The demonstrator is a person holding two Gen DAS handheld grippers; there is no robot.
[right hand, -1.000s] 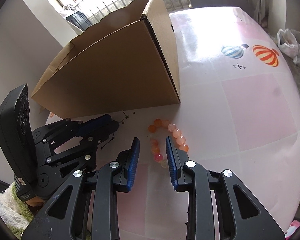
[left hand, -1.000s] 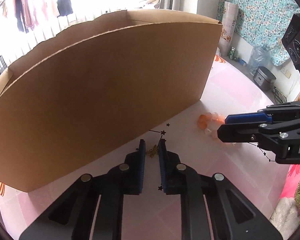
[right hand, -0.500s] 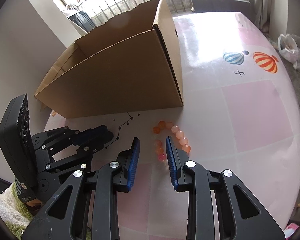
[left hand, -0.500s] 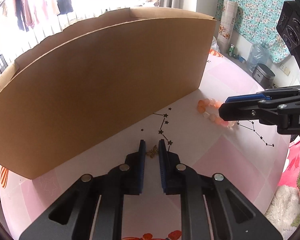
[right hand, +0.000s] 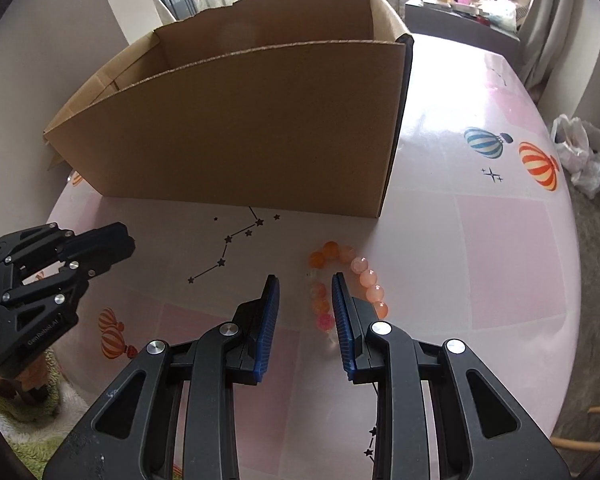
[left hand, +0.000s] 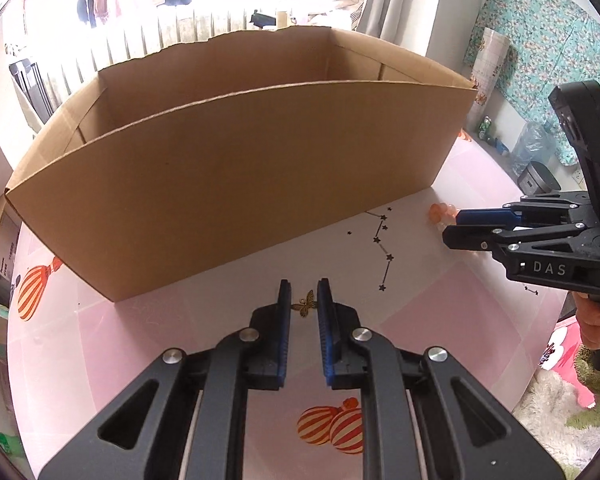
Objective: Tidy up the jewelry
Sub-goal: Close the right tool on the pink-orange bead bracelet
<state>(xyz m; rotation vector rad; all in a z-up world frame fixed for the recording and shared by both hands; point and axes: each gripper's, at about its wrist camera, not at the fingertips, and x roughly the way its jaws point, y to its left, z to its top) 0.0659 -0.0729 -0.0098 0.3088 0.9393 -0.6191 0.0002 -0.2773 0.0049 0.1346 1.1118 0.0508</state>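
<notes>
In front of the cardboard box point(left hand: 236, 184), a butterfly pendant point(left hand: 305, 305) is clamped by the left hand-held gripper point(left hand: 304, 300), while the bead bracelet point(right hand: 364, 280) is straddled by the right hand-held gripper's point(right hand: 305, 292) parted jaws.

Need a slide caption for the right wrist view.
Right gripper straddles bead bracelet on pink table before cardboard box.

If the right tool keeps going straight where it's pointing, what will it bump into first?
Probably the bead bracelet lying on the pink table: the right tool points down at it, one side of the loop between its fingers. Depth is hard to judge.
</notes>
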